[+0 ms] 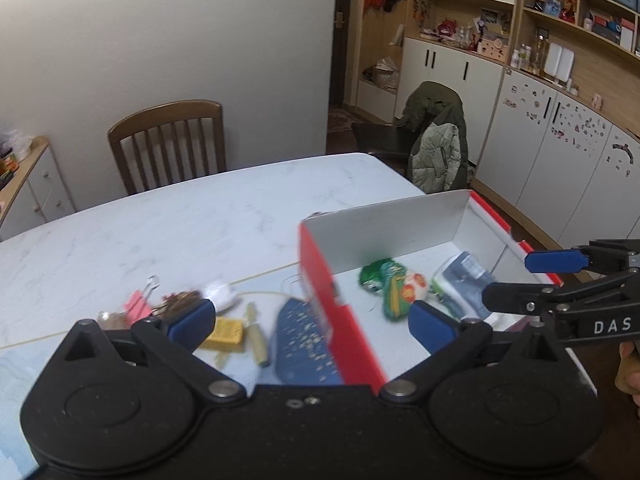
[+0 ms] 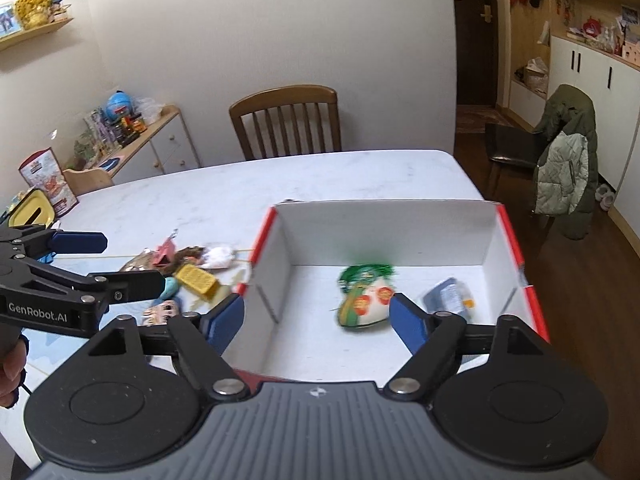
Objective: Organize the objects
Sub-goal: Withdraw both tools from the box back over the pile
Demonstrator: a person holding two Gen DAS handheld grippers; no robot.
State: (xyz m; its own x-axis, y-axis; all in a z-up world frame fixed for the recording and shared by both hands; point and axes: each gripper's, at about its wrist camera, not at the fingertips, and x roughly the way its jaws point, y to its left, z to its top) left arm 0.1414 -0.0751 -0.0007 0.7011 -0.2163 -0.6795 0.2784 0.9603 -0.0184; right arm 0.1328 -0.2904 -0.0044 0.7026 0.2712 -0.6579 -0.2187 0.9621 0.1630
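Observation:
A red and white cardboard box (image 1: pixel 380 236) (image 2: pixel 380 232) stands open on the marble table (image 2: pixel 240 192). Inside it are a blurred green and white packet (image 1: pixel 392 288) (image 2: pixel 364 296) and a blue-grey packet (image 1: pixel 464 280) (image 2: pixel 448 298). My right gripper (image 2: pixel 318 320) (image 1: pixel 520 280) hangs open above the box's near side, holding nothing. My left gripper (image 1: pixel 312 326) (image 2: pixel 116 264) is open and straddles the box's left wall from above. Loose items lie left of the box: a yellow block (image 1: pixel 228 330) (image 2: pixel 198 280), a pink binder clip (image 1: pixel 138 304), a white lump (image 1: pixel 220 294) and a blue speckled piece (image 1: pixel 300 344).
A wooden chair (image 2: pixel 286 124) stands at the table's far side. A low cabinet (image 2: pixel 160 144) with toys is at the left. A chair draped with a green jacket (image 2: pixel 568 168) stands right of the table, cupboards (image 1: pixel 560 140) behind it. A hand (image 2: pixel 10 364) holds the left gripper.

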